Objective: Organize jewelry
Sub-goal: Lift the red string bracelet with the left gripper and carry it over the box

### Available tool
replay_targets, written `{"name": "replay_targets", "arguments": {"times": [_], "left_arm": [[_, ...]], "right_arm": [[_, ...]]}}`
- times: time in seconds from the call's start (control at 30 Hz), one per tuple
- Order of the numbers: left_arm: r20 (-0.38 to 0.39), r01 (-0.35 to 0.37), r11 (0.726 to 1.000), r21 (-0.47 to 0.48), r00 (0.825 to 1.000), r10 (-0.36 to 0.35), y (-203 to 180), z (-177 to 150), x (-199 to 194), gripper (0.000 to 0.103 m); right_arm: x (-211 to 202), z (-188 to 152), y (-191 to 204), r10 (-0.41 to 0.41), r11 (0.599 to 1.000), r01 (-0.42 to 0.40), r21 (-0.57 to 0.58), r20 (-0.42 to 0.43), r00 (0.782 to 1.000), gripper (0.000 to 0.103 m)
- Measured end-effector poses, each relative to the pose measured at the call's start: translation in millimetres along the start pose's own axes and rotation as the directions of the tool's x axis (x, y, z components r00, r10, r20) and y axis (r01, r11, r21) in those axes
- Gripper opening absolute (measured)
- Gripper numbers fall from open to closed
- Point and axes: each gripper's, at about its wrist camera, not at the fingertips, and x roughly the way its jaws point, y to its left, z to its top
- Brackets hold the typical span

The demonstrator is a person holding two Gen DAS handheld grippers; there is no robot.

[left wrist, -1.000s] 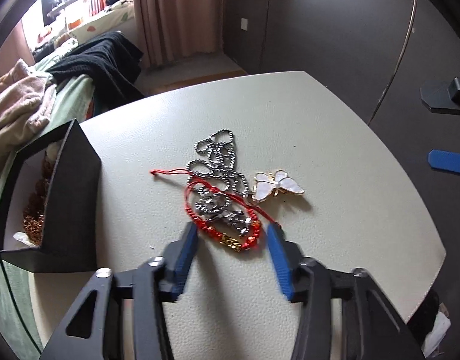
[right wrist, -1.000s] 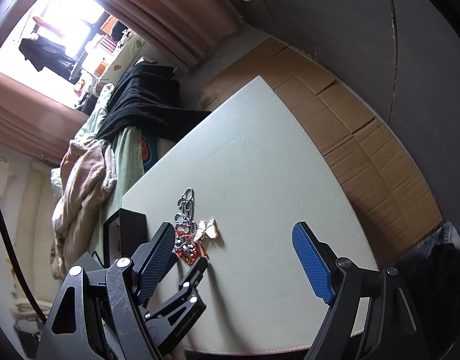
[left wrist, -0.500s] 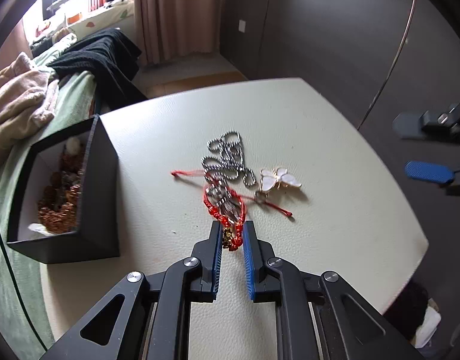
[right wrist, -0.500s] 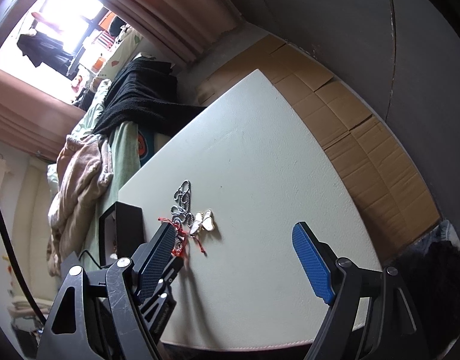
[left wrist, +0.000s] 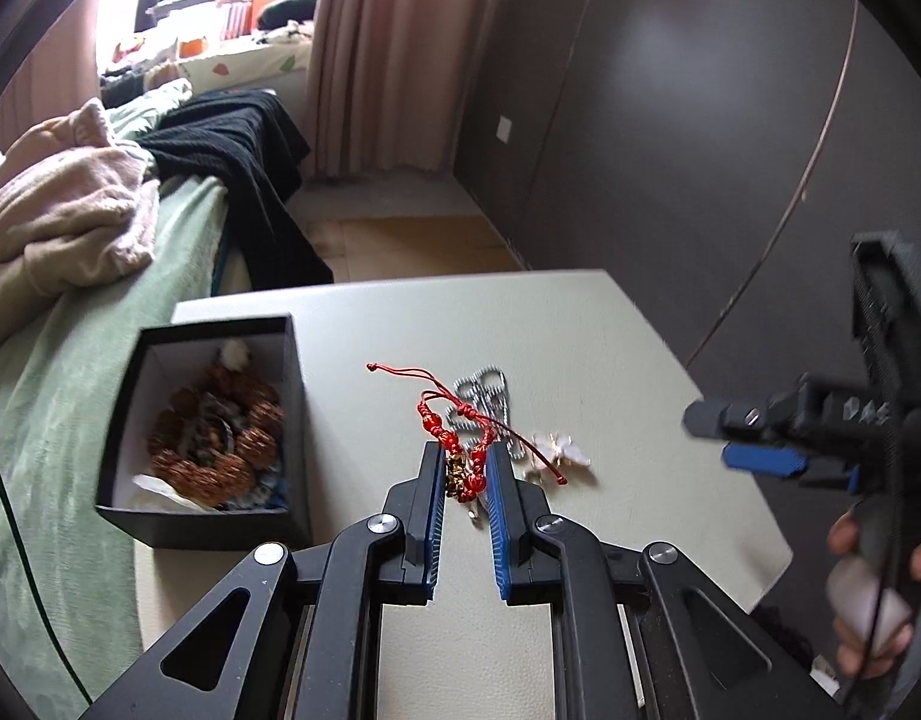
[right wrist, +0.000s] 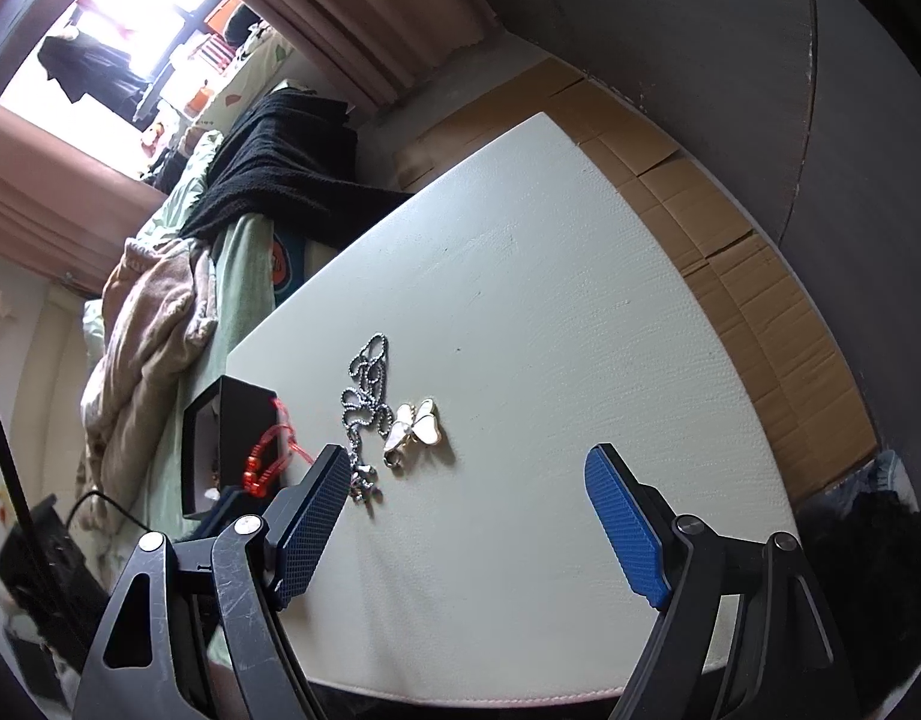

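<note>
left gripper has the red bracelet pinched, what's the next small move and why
Probably carry the red bracelet sideways to above the open black box, then release. The left gripper is shut on it, the box already holds beaded pieces, and the silver chain and butterfly pendant lie on the table.

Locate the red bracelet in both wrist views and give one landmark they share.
Left wrist: red bracelet low centre, pinched between the left gripper's pads.
Right wrist: it hangs at lower left, in front of the black box.
Shared landmark: the butterfly pendant on the table.
</note>
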Motion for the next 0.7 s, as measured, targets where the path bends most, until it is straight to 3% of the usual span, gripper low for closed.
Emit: {"name": "replay_targets", "arguments": {"times": [0.33, 0.7], "left_arm": [[0.033, -0.036, 0.997, -0.064, 0.999, 0.038, 25.0, 8.5, -7.9, 0.014], [0.067, -0.109, 0.982, -0.153, 0.99, 0.12, 57.5, 14.3, -20.3, 0.014]], "right_arm": [[33.2, -2.6, 23.5, -0.052, 0.996, 0.05, -0.07, -0.027, 0.998, 0.081], [67.5, -7.6, 58.5, -0.169, 0.969, 0.161, -0.187, -0.024, 0.985, 0.081]]}}
